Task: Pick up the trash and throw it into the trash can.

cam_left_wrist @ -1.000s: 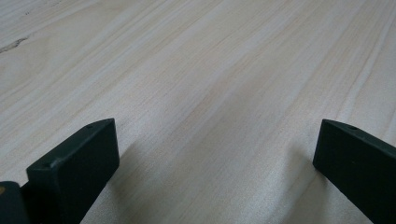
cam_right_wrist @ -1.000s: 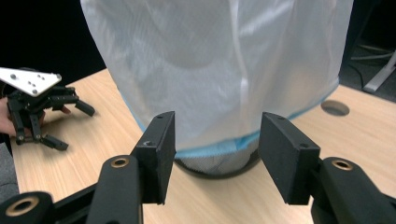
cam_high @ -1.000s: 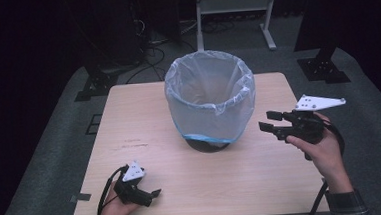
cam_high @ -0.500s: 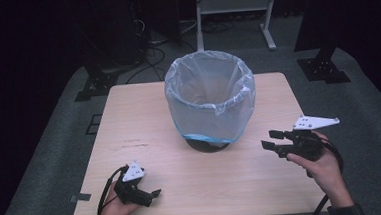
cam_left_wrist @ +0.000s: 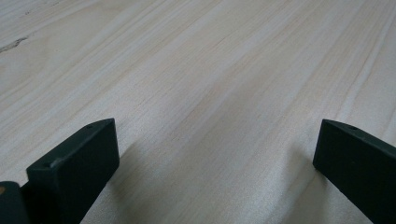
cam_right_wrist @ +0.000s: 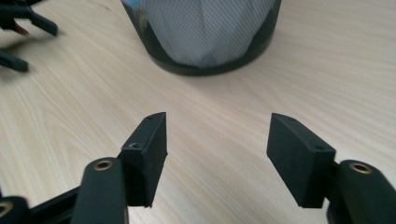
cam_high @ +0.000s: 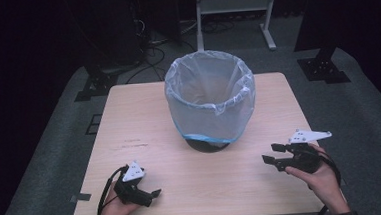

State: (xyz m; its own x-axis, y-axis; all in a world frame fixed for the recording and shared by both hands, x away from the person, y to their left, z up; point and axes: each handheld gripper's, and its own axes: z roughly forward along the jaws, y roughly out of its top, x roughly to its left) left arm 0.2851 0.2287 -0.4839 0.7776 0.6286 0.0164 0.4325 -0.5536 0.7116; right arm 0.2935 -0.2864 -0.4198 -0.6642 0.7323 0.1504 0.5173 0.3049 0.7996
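A person is sitting at a pale wooden table [cam_high: 145, 135], holding a gripper in each hand. A waste bin [cam_high: 211, 103] lined with a thin plastic bag is standing upright at the middle of the table. The right gripper [cam_high: 275, 153] is hovering low, near the bin's right side and pointing toward it; its jaws have just been opening and are gaping with nothing between them. The left gripper [cam_high: 151, 196] is resting well apart from the bin, at the near left edge, its jaws spread wide and empty.

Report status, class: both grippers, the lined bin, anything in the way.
Left gripper open, low over the table. Right gripper open, jaws just widened, nothing between them. Lined bin upright mid-table, untouched. Nothing in the way.
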